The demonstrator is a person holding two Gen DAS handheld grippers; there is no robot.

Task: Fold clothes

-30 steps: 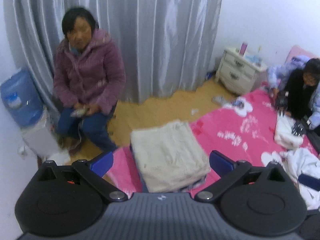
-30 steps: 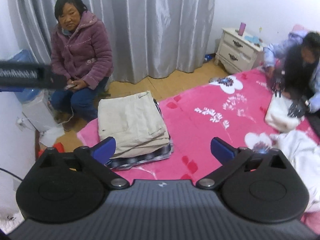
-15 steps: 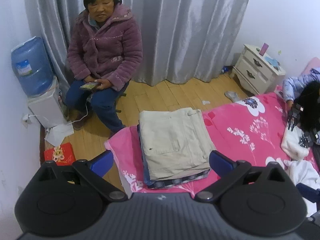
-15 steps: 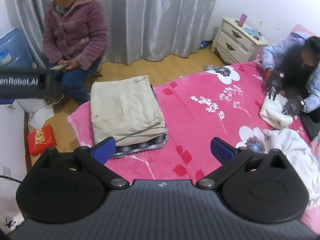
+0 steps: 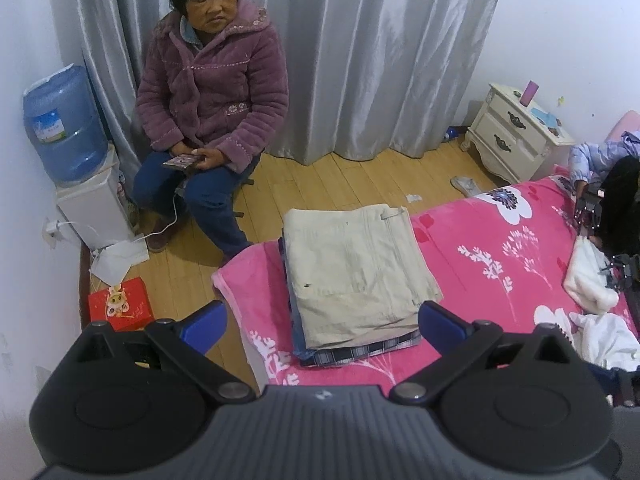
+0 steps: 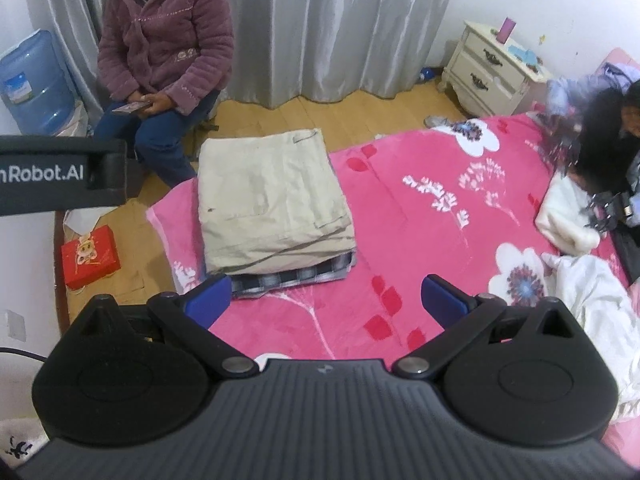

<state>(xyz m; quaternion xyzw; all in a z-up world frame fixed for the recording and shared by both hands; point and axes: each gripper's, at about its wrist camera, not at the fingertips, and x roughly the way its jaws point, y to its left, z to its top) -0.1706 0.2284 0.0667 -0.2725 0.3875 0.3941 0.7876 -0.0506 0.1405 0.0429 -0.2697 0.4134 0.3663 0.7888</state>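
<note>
A folded beige garment point(image 5: 352, 264) point(image 6: 268, 196) tops a neat stack, with a plaid piece point(image 6: 288, 278) showing underneath, at the corner of a pink flowered blanket point(image 5: 496, 248) point(image 6: 424, 216). My left gripper point(image 5: 322, 322) hangs open above and in front of the stack, holding nothing. My right gripper point(image 6: 326, 298) is open too, above the blanket just right of the stack. A loose white garment point(image 6: 600, 304) point(image 5: 612, 340) lies crumpled at the right edge. The left gripper's body point(image 6: 60, 174) juts in at the left of the right wrist view.
A person in a purple coat point(image 5: 208, 92) sits by the grey curtain holding a phone. A second person point(image 6: 612, 148) at the right handles a white cloth point(image 6: 568, 220). A water dispenser point(image 5: 64, 132), red box point(image 5: 120, 304), cream nightstand point(image 5: 516, 136) and wood floor surround the bed.
Both grippers have pulled back and risen from the stack, so it sits smaller and farther away. Both stay open and empty. The stack itself has not moved.
</note>
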